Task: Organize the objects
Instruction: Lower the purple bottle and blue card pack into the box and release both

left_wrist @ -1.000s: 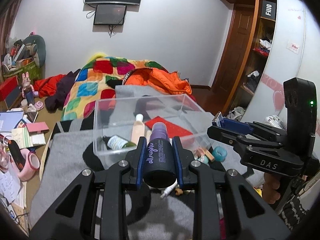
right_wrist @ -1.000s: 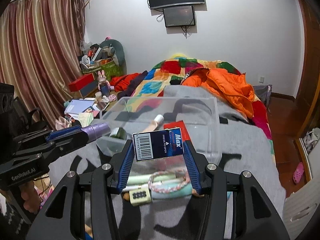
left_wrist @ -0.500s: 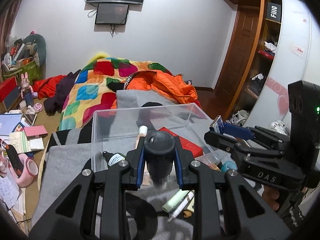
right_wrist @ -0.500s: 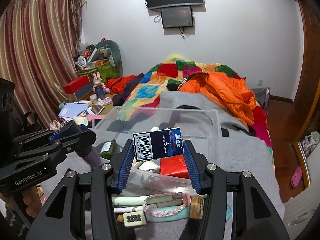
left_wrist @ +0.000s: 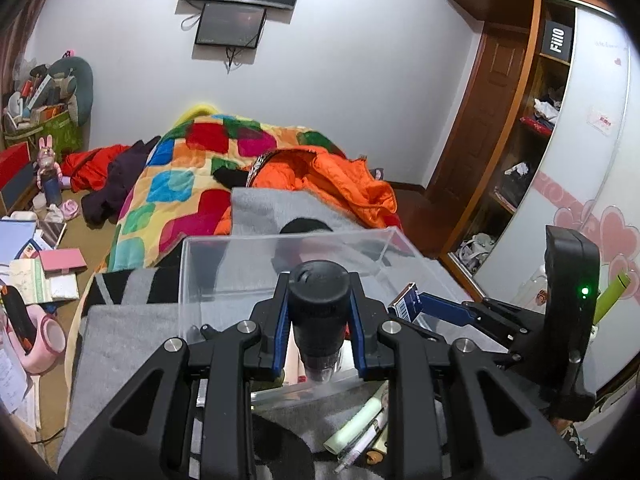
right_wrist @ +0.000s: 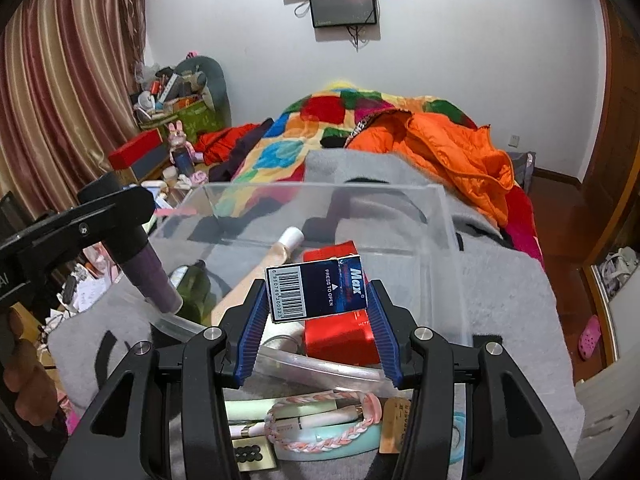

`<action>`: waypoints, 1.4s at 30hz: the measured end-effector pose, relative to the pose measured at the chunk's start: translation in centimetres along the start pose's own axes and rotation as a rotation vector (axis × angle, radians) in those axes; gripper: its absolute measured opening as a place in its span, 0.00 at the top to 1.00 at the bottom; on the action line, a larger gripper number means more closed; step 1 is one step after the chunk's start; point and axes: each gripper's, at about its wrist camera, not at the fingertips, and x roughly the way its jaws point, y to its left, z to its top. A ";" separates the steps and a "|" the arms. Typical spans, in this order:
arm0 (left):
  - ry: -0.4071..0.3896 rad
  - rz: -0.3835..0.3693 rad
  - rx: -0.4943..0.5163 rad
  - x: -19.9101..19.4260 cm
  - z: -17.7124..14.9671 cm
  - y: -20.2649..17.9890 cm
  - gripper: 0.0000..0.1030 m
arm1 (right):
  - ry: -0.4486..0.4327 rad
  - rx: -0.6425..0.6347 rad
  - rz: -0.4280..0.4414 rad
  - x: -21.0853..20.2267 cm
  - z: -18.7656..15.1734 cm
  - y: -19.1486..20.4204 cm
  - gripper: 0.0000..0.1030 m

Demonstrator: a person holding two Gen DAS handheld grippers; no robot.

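My left gripper is shut on a dark purple spray bottle, tilted base-down over the near left edge of the clear plastic box; the bottle also shows in the right wrist view. My right gripper is shut on a small blue "Max" box, held over the clear box's near side; it also shows in the left wrist view. Inside the clear box lie a red box, a beige tube and a green bottle.
In front of the clear box on the grey blanket lie a braided pink bracelet, a teal ring, pens and a small tag. Behind is a colourful quilt and an orange jacket. Clutter fills the floor at left.
My left gripper has tipped the spray bottle from lying forward to base-down and moved it over the clear box's edge. My right gripper has carried the blue box forward over the clear box.
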 end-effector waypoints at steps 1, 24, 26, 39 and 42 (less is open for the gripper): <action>0.006 0.000 -0.002 0.3 -0.1 0.1 0.76 | 0.007 -0.002 -0.004 0.2 -0.1 0.1 0.56; 0.120 0.035 -0.012 3.6 -2.4 1.1 0.71 | 0.048 0.000 -0.012 0.7 -0.3 0.3 0.52; 0.113 0.036 -0.009 3.1 -2.3 0.9 0.64 | 0.041 -0.005 -0.012 0.3 -0.4 0.4 0.51; 0.043 0.074 0.039 -1.1 -2.7 -0.8 0.32 | -0.029 -0.002 -0.027 -4.5 -1.6 -0.7 0.41; 0.049 0.069 0.043 -1.4 -3.1 -1.0 0.30 | -0.041 0.002 -0.050 -5.5 -2.1 -1.3 0.38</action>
